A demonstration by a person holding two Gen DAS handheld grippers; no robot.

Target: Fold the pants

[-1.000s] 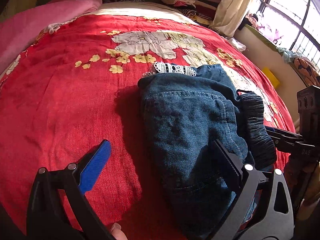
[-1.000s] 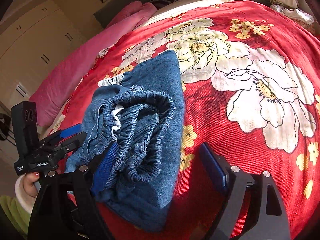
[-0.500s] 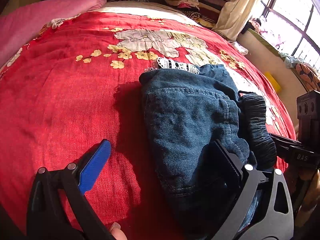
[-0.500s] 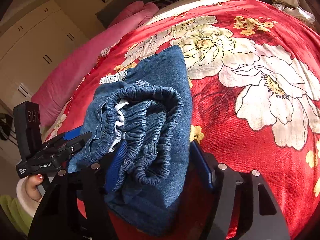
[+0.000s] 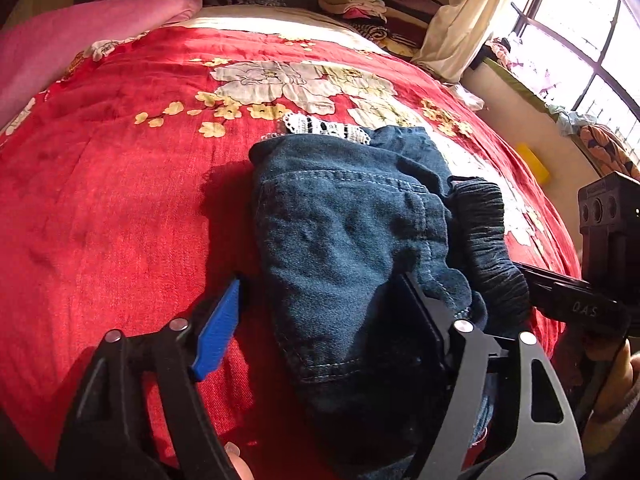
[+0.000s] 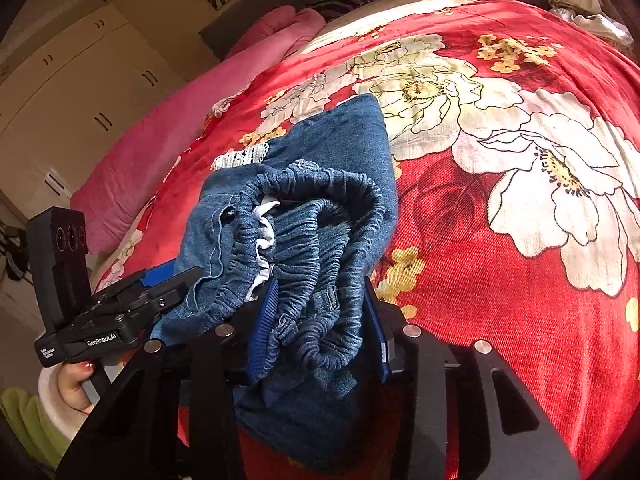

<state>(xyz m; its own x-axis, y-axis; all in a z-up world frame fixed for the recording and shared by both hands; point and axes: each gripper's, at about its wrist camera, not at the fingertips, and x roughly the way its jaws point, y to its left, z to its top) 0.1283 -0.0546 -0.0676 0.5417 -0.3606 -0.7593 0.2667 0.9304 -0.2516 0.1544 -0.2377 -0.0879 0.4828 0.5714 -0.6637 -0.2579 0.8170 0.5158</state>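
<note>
Folded blue denim pants (image 5: 344,240) with a white lace hem lie on the red floral bedspread (image 5: 120,200). My left gripper (image 5: 320,328) straddles their near end. Its jaws are closing: the blue left pad (image 5: 218,332) stands just off the denim edge, and the right finger (image 5: 424,320) lies on the cloth. My right gripper (image 6: 320,328) is closing on the bunched elastic waistband (image 6: 312,256), with both blue pads against it. Each gripper shows in the other's view: the right gripper (image 5: 572,304) and the left gripper (image 6: 160,288), which sits half under the denim.
A pink blanket (image 5: 80,32) lies along the bed's far left. Stacked clothes (image 5: 360,0) and a curtain (image 5: 460,20) are at the head, with a window (image 5: 580,40) and a yellow object (image 5: 532,160) to the right. A wardrobe (image 6: 60,92) stands beyond the bed.
The right gripper's jaws have narrowed from wide apart to pressing the waistband bunch. The left gripper's blue pad has swung in toward the pants' edge. Both hands have stayed in place.
</note>
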